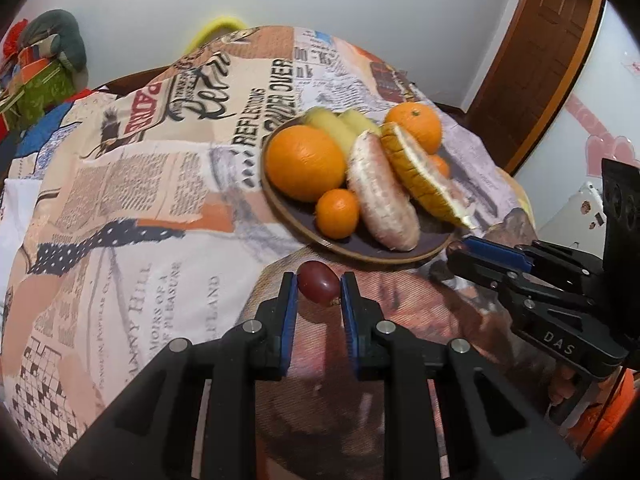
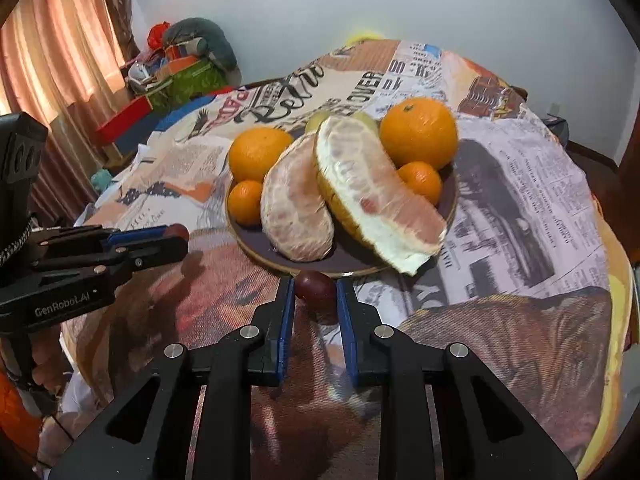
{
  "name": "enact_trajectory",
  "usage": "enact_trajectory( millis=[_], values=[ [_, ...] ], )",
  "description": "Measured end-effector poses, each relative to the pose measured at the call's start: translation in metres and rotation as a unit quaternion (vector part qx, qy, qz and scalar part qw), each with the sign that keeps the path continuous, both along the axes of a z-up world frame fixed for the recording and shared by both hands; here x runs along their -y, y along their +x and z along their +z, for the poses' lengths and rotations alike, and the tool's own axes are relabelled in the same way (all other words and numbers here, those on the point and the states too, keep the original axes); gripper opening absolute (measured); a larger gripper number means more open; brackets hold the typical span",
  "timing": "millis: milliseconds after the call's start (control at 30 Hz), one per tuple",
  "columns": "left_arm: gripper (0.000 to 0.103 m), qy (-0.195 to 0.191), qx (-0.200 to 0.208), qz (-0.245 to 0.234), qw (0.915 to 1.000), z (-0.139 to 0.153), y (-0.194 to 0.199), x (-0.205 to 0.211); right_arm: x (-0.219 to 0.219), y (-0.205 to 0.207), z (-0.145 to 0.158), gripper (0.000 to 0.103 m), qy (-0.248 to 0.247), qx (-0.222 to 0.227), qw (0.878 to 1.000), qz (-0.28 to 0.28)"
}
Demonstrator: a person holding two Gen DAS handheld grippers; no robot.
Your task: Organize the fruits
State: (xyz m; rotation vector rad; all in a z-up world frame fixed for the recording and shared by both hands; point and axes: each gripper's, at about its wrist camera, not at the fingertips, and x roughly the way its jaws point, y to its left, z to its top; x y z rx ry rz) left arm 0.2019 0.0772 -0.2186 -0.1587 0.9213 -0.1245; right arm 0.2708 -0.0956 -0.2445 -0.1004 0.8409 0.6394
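A: State of the tongs?

B: Left tongs [image 1: 319,286] grip one red grape [image 1: 318,287]; right tongs [image 2: 316,286] grip another grape [image 2: 315,285]. Both hang over the table's near edge, just short of the fruit plate [image 1: 348,254].

A: Advice?

B: Squeeze lightly, lift clear of the rim, and set each in bare plate. The left grape's long axis lies across the pads.

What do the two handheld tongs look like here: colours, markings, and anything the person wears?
Both are black, angular linkage frames with silver pivot screws and blue ribbed pads. The left tongs carry white "GenRobot.AI" lettering and a braided cord; the right tongs read "DAS". Orange sleeves show at the frame edges.
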Motion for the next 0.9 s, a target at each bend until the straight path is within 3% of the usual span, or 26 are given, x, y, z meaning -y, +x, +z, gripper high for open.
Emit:
enact_trajectory(
  millis=[300,800,900],
  values=[
    [0.021,-0.006,0.006,-0.024,0.9997,0.001,0.021,0.025,0.000,0.016,0.001,0.019,0.003,0.003,1.000,-0.005],
    [0.022,-0.005,-0.011,-0.022,0.9997,-0.010,0.036,0.030,-0.004,0.020,-0.004,0.020,0.002,-0.003,1.000,0.002],
    [0.032,-0.006,-0.013,-0.019,0.9997,-0.009,0.037,0.030,-0.004,0.021,-0.004,0.022,0.004,-0.010,1.000,0.004]
  ],
)
